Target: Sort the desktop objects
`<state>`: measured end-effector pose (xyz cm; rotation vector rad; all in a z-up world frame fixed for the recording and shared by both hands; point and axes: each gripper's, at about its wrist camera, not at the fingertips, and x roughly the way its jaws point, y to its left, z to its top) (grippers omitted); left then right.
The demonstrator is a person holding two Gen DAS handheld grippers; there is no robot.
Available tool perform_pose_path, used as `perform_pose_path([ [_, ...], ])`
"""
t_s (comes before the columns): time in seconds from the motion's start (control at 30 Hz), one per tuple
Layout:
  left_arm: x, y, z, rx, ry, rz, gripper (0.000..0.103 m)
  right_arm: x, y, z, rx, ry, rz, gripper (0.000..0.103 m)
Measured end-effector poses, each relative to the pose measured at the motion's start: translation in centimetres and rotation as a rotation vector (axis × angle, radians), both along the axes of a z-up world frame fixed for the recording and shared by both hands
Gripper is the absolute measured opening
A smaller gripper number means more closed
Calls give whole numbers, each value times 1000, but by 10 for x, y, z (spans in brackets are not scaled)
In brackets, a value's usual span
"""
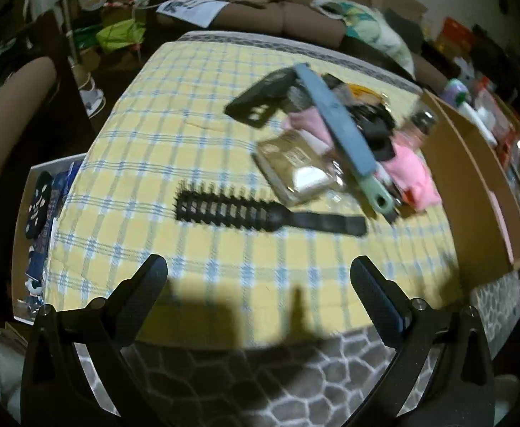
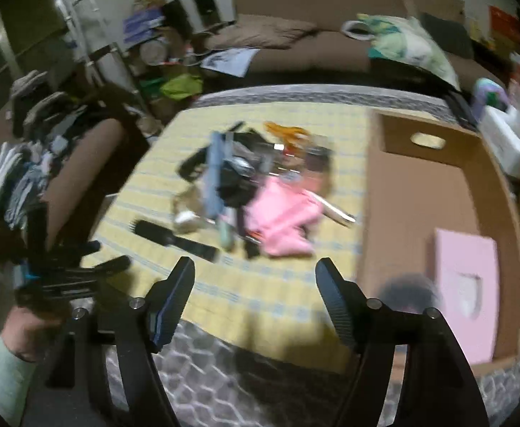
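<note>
**A:** Item one, your grippers. How did the fingers stand?

**B:** Your left gripper [image 1: 258, 270] had its fingers spread wide, holding and touching nothing, above the near edge of the yellow checked cloth [image 1: 188, 135]. Your right gripper [image 2: 254, 274] was likewise spread wide and empty. Your left hand [image 2: 28, 323], in a pale green sleeve, showed at the edge of the right wrist view.

**A:** Item two, surroundings?

**B:** You had a cardboard box [image 2: 420, 192] on the right side of the table [image 1: 224, 373], with a pink flat item [image 2: 464, 284] lying inside it. A brown sofa [image 2: 313, 46] stood beyond. Nothing lay between your fingers and the pile.

**A:** Item three, the goods?

**B:** You had a black vented hairbrush [image 1: 260, 213] lying apart, nearest your left gripper, handle pointing right. Behind it sat the heap: a blue-green long brush [image 1: 345, 135] tilted across a clear packet [image 1: 295, 170], pink cloth [image 1: 409, 174], a black case [image 1: 260, 99]. Motion blur hid the smaller pieces.
</note>
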<state>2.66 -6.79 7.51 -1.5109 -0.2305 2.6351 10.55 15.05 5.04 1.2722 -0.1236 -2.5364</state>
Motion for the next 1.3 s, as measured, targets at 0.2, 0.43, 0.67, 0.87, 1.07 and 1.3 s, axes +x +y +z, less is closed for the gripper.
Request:
perform_pose_path([
  [0.2, -31, -26, -11, 20, 6, 59, 103, -38, -41, -34, -21, -45, 25, 73],
  [0.43, -55, -54, -27, 92, 9, 128, 103, -63, -57, -61, -66, -37, 2, 73],
  [0.67, -47, -72, -35, 160, -19, 187, 96, -61, -91, -87, -77, 9, 183, 73],
  [0.87, -42, -76, -41, 234, -56, 191, 96, -66, -146, -110, 69, 8, 388, 73],
  [1.07, -51, -73, -46, 310, -80, 182, 95, -84, -160, -141, 156, -22, 417, 71],
  [1.3, -59, -66, -56, 384, -112, 173, 95, -80, -162, -147, 136, -52, 440, 48],
])
